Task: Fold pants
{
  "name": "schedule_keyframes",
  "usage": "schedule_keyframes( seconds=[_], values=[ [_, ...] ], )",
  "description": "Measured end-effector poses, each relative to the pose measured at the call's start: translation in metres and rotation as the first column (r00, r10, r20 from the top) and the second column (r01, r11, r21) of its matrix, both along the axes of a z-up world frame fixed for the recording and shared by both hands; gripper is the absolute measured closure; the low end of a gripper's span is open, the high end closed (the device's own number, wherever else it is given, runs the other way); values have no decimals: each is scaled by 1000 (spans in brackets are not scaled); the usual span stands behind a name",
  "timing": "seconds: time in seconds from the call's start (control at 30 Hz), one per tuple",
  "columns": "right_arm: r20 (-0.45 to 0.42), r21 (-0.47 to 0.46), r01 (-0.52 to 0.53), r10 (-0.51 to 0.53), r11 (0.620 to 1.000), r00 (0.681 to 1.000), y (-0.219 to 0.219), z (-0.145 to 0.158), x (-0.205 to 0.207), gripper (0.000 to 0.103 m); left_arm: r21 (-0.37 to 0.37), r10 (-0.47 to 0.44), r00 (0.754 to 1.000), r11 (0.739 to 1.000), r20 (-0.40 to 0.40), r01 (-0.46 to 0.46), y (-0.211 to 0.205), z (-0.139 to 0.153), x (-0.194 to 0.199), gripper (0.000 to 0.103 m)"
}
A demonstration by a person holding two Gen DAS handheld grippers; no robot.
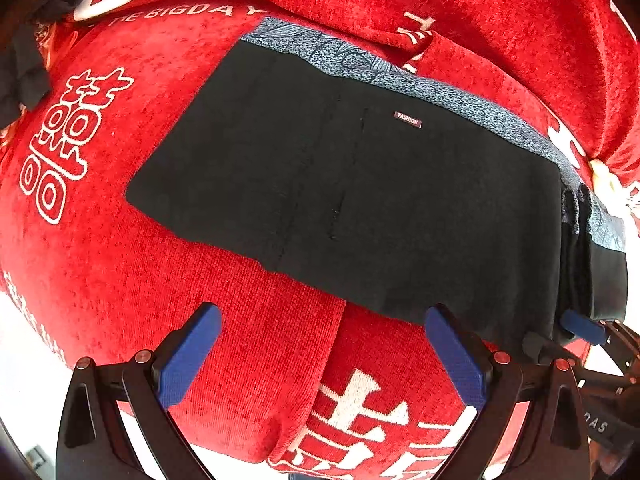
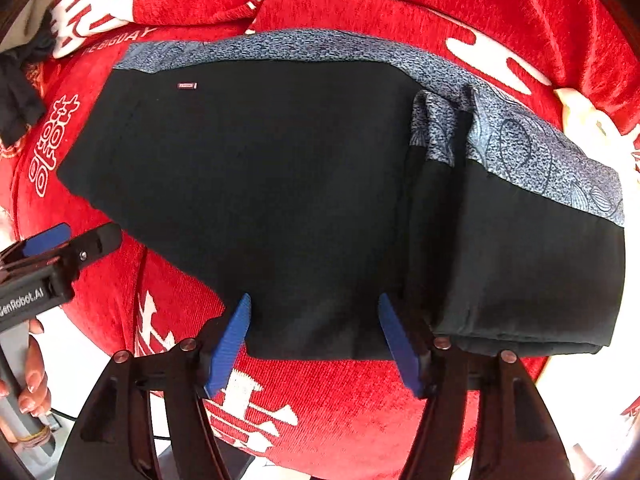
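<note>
Black fabric pants with a blue-grey patterned side band (image 2: 280, 184) lie flat on the red plush cover with white characters (image 2: 360, 408), near its front edge. We judge the fold part-done: the right end is already doubled into a stack. Long axis runs left-right along that edge; patterned band faces the far side. Right gripper (image 2: 314, 340) is open, straddling the near hem, gripping nothing. Left gripper (image 1: 324, 356) is wide open, empty, just off the hem. Next: pinch the hem, carry it across.
</note>
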State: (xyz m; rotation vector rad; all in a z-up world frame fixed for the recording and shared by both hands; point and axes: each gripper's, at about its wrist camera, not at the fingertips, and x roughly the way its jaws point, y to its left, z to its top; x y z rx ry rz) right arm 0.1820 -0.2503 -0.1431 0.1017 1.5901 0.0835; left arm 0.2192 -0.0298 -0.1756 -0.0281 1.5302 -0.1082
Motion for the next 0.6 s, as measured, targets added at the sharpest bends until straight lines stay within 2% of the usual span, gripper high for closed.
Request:
schedule_keyframes(
  seconds=[0.17,0.3,0.4,0.53,0.6],
  values=[
    [-16,10,-30,30,1000,999,7,-7,-3,27,-23,26,999,999,-20,-26,5,-8,3,1],
    [-22,15,-31,31,999,999,8,-9,-1,25,-1,37,999,999,-32,-37,8,-15,5,1],
    [-24,23,-19,20,1000,1000,6,-10,1,25,-42,62,998,997,-31,-64,17,-19,7,1],
    [-25,26,-19,20,999,999,5,-12,1,24,-137,203,979,969,-30,-205,52,-23,20,1],
    [-28,22,-26,27,999,999,4,-14,2,23,-155,249,967,955,-48,-253,65,-30,24,1]
  ],
)
